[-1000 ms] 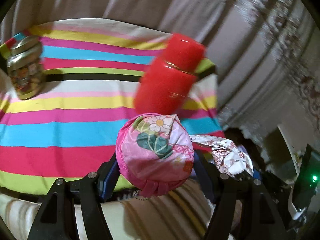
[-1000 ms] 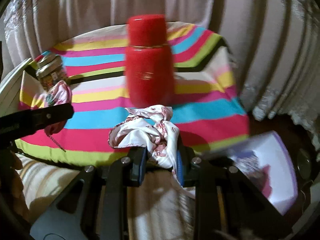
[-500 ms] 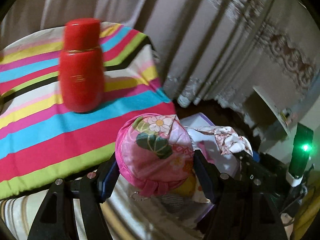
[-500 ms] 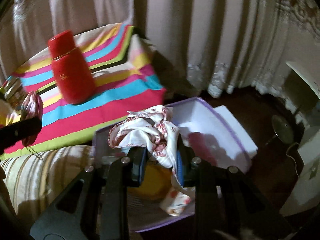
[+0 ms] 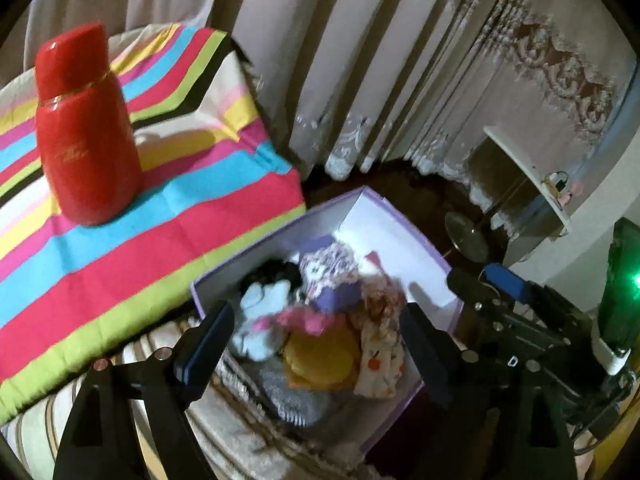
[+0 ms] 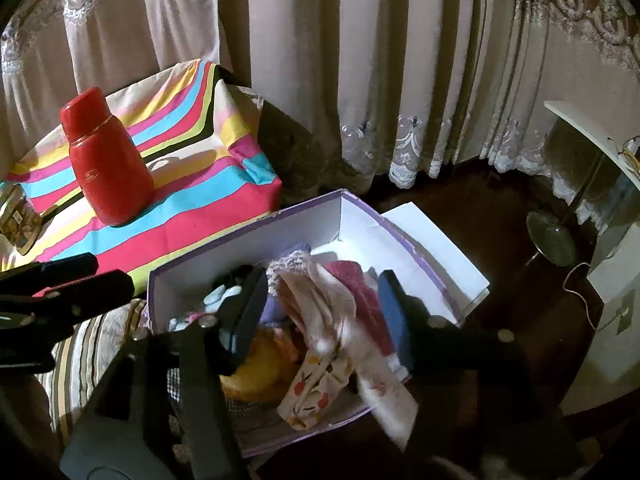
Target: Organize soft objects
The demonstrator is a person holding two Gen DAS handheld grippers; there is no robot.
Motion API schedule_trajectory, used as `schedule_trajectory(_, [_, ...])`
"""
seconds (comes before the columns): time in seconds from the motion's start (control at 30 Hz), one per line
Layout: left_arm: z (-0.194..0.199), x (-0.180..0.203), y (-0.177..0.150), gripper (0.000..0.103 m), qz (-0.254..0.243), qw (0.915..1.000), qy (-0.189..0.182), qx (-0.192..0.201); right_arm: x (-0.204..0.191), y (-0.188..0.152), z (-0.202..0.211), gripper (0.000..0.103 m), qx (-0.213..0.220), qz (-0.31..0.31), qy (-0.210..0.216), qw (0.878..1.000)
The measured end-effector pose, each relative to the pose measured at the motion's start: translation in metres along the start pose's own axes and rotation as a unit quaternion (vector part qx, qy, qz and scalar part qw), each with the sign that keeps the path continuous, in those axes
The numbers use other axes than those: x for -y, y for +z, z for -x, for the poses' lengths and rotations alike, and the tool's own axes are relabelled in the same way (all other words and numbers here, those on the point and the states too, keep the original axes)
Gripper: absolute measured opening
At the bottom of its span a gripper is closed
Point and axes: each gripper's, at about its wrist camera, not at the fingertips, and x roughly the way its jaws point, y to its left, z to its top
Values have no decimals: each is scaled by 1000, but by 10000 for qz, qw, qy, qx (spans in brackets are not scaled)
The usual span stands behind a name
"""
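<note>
While both tools hang over the purple box (image 6: 304, 216), my left tool (image 5: 316, 344) spreads empty; my right tool (image 6: 324, 308) opens, the white floral cloth (image 6: 340, 312) dropping straight below between its pads.

Cloth (image 5: 168, 248): striped in pink, blue, green and yellow; spread over a raised surface by the curtain
On cloth: red flask (image 5: 86, 132) upright; jar (image 6: 18, 220) at the left edge
Floor (image 6: 500, 232): dark
Box (image 6: 248, 240): purple-edged, just beside the cloth; full of soft cloths
</note>
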Motion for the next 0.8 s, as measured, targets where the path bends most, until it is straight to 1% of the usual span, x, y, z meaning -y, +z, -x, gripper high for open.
schedule_trajectory(0.07, [2,-6,-11,86,69,9998,2,-162,-3,-4,1,63,-53,68,53,9999])
schedule_trajectory(0.17, [10,-20,-36,86,433,9984,14,-371,-9,-14,7,65,-108,271,35,9996])
schedule_trajectory(0.27, [14,-33,-64,86,913,9939,-16,-617,-14,-29,13,65,-219,404,38,9989])
schedule_trajectory(0.3, [17,-34,-71,86,972,9933,-38,-616,-15,-33,15,65,-239,435,24,9988])
schedule_trajectory(0.37, [23,-32,-77,86,906,9946,13,-504,-18,-41,19,65,-286,497,18,9984])
schedule_trajectory(0.47, [21,-30,-80,86,879,9945,137,-550,-21,-53,25,65,-358,594,18,9976])
schedule_trajectory(0.57, [16,-25,-80,87,816,9944,297,-602,-21,-57,28,65,-387,578,59,9976])
schedule_trajectory(0.7, [12,-19,-81,91,674,9947,469,-622,-21,-55,27,65,-394,555,57,9977])
schedule_trajectory(0.8, [11,-20,-81,91,706,9944,478,-622,-23,-54,27,65,-394,574,75,9975])
